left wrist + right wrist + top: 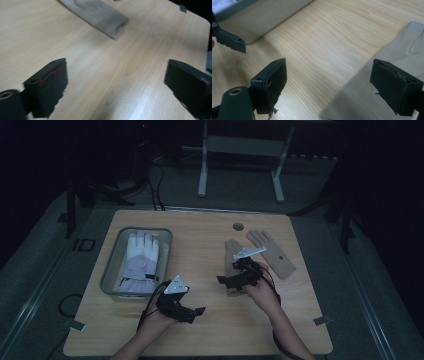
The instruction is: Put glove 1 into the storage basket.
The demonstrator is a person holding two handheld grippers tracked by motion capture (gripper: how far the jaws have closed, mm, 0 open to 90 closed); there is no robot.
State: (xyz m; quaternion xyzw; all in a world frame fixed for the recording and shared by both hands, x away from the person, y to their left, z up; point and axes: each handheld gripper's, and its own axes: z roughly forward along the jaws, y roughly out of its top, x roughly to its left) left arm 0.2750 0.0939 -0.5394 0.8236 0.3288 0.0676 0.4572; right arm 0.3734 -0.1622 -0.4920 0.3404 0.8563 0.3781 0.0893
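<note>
On the pale wooden desk (210, 235), a grey rectangular plastic bin (111, 270) sits near the left edge and holds a white padded glove (141, 251) lying flat with its fingers pointing toward the far edge. Toward the right half of the desk lie two beige knitted gloves: one beige glove (272, 252) rests nearer the right edge with its fingers toward the far edge, and the other beige glove (231, 251) lies just left of it, partly covered by the right gripper (226, 280). That gripper hangs over this second glove with its jaws spread wide and nothing between them; in the right gripper view the glove's cloth (372, 90) lies under the right-hand jaw, bare wood lies under the gap, and whether a jaw touches the cloth cannot be told. The left gripper (197, 312) is held near the front edge, between the bin and the gloves, over bare wood. Its jaws stand wide apart and empty, and in the left gripper view the cuff end of a beige glove (105, 15) lies farther off on the wood, well apart from them.
</note>
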